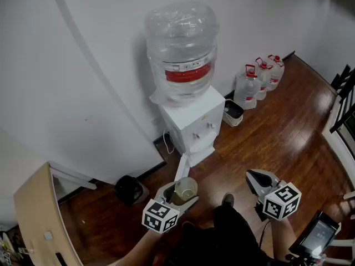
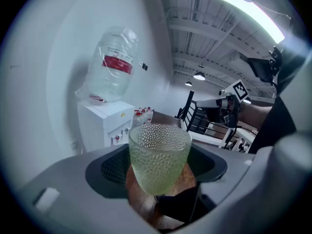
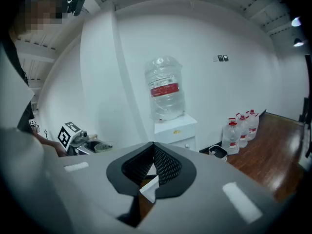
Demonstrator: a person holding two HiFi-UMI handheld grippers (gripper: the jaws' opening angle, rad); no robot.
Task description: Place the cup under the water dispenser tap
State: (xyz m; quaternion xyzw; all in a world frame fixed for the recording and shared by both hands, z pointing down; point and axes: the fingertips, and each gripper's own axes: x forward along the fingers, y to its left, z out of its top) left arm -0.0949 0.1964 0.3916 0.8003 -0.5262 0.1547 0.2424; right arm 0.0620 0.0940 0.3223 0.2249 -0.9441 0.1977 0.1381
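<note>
Against the white wall [image 1: 83,65] stands a white water dispenser [image 1: 191,123] with a large clear bottle [image 1: 182,49], red-labelled, upended on top; its taps [image 1: 209,126] sit on the front face above a recess. To the dispenser's right, along the same wall, a small white bin [image 1: 233,111] and a cluster of clear water jugs [image 1: 260,76] with red caps rest on the wooden floor [image 1: 277,143].

The left gripper [image 1: 178,195] holds a pale green, pebbled glass cup [image 1: 186,187] upright between widely spread jaws, one pad against each side of it; the cup is off the floor, in front of the dispenser and well apart from the taps.

The right gripper [image 1: 256,179] is off to the right of the cup, clear of it and at about the same height; its jaws are drawn together until the tips meet, with nothing gripped between them; it points toward the dispenser.
</note>
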